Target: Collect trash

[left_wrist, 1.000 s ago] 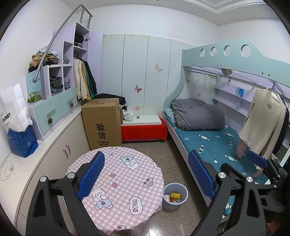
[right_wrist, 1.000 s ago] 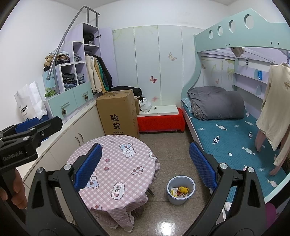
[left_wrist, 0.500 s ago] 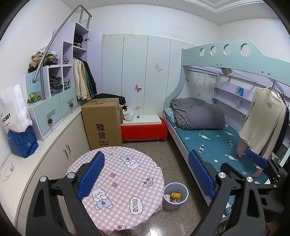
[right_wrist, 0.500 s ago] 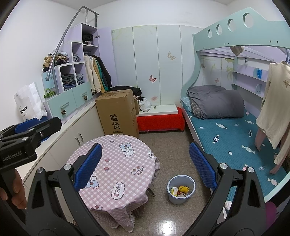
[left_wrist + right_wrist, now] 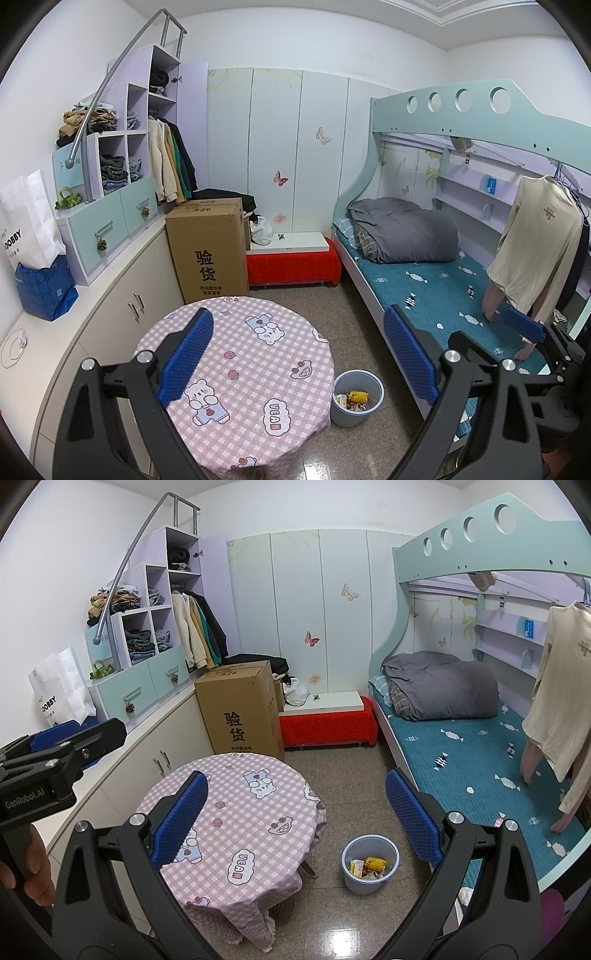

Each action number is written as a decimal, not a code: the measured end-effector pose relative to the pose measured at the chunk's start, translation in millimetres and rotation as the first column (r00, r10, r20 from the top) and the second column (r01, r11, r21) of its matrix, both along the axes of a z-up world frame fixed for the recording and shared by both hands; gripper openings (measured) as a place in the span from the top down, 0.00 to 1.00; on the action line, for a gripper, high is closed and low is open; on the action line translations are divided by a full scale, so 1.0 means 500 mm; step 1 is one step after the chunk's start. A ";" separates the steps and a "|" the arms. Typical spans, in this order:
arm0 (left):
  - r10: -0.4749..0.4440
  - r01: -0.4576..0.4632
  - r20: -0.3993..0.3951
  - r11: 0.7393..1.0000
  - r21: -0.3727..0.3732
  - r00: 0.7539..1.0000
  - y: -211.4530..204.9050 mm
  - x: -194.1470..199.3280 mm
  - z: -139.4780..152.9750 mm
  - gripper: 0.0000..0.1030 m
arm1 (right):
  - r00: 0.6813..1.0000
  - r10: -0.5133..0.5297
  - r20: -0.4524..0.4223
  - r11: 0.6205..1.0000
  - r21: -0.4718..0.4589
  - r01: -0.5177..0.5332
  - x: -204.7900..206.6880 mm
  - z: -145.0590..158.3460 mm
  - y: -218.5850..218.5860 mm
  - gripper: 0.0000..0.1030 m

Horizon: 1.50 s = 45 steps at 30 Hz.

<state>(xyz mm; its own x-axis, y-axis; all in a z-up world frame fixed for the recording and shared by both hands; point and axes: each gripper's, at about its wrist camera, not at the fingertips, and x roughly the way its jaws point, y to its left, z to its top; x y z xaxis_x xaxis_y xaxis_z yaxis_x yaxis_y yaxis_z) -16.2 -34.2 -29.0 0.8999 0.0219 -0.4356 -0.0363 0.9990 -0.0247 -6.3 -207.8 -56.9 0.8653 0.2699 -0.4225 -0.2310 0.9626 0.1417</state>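
Seemingly high above the room, the round checked table (image 5: 243,373) fills the lower centre of both views, the grey bin (image 5: 370,864) of wrappers stands beside it at lower right, nearer the right gripper (image 5: 295,819), and both it and the left gripper (image 5: 295,358) gape wide, empty.

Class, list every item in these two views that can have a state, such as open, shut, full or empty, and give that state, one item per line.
left gripper: open, holding nothing
right gripper: open, holding nothing
bin: upright on the floor, wrappers inside, not full
cardboard box: flaps shut
drawers: shut
cabinet doors: shut
wardrobe door: open, clothes hanging inside
table: tablecloth on, nothing on top
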 end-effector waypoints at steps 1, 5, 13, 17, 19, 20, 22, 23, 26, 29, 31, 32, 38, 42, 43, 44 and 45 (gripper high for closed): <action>-0.001 0.001 0.000 1.000 -0.001 1.000 0.000 0.000 0.000 0.11 | 1.000 0.000 0.000 1.000 0.000 0.000 0.000 0.000 0.000 0.08; -0.002 0.002 -0.001 1.000 0.000 1.000 0.000 0.000 -0.002 0.11 | 1.000 0.000 -0.001 1.000 0.001 0.000 0.000 -0.002 -0.001 0.08; -0.003 0.003 -0.002 1.000 0.000 1.000 -0.001 0.000 -0.002 0.11 | 1.000 0.000 -0.002 1.000 0.000 0.000 0.001 -0.002 -0.002 0.08; -0.006 0.006 -0.003 1.000 0.001 1.000 -0.005 0.001 -0.007 0.11 | 1.000 0.000 -0.003 1.000 0.001 0.000 0.001 -0.002 -0.001 0.08; -0.005 0.005 -0.002 1.000 0.002 1.000 -0.004 0.001 -0.006 0.11 | 1.000 0.000 -0.001 1.000 0.001 0.000 0.001 -0.001 -0.001 0.08; -0.006 0.006 -0.002 1.000 0.003 1.000 -0.004 0.001 -0.006 0.11 | 1.000 0.000 -0.001 1.000 0.000 0.000 0.000 -0.001 -0.001 0.08; -0.005 0.005 -0.002 1.000 0.003 1.000 -0.004 0.001 -0.006 0.11 | 1.000 0.000 -0.002 1.000 0.001 0.000 0.000 -0.001 0.000 0.08; -0.006 0.006 -0.002 1.000 0.001 1.000 -0.004 0.001 -0.006 0.11 | 1.000 0.001 -0.003 1.000 0.001 -0.001 0.000 -0.002 0.000 0.08; -0.007 0.007 -0.003 1.000 0.002 1.000 -0.005 0.003 -0.007 0.11 | 1.000 -0.001 -0.002 1.000 0.001 0.001 0.000 -0.001 0.001 0.08; -0.007 0.007 -0.003 1.000 0.001 1.000 -0.005 0.003 -0.007 0.11 | 1.000 -0.001 -0.003 1.000 0.002 0.001 -0.001 0.000 0.002 0.08; -0.009 0.009 -0.004 1.000 0.002 1.000 -0.005 0.006 -0.009 0.11 | 1.000 -0.002 -0.001 1.000 0.002 0.002 0.000 0.000 0.001 0.08; -0.008 0.008 -0.004 1.000 0.002 1.000 -0.005 0.005 -0.009 0.11 | 1.000 -0.002 -0.002 1.000 0.001 0.002 0.000 0.000 0.001 0.08; -0.014 0.014 -0.007 1.000 0.002 1.000 -0.008 0.013 -0.016 0.11 | 1.000 -0.002 -0.003 1.000 0.001 0.002 0.001 -0.002 0.001 0.08; -0.016 0.016 -0.010 1.000 -0.003 1.000 -0.001 0.020 -0.017 0.11 | 1.000 -0.002 -0.008 1.000 0.000 0.002 0.003 -0.006 0.001 0.08; -0.016 0.016 -0.011 1.000 -0.003 1.000 -0.001 0.020 -0.018 0.11 | 1.000 -0.002 -0.009 1.000 -0.001 0.002 0.003 -0.006 0.001 0.08; -0.015 0.015 -0.011 1.000 -0.004 1.000 -0.001 0.020 -0.016 0.11 | 1.000 -0.003 -0.009 1.000 -0.001 0.003 0.003 -0.006 0.002 0.08; -0.016 0.016 -0.011 1.000 -0.005 1.000 -0.001 0.021 -0.017 0.11 | 1.000 -0.002 -0.007 1.000 0.000 0.002 0.004 -0.005 0.001 0.08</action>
<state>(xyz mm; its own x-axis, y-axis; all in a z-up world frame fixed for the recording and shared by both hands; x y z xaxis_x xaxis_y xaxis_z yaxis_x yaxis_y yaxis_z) -5.8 -34.5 -37.5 0.8952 0.0055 -0.4457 -0.0207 0.9994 -0.0293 -4.5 -207.4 -59.5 0.8628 0.2680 -0.4287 -0.2278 0.9631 0.1436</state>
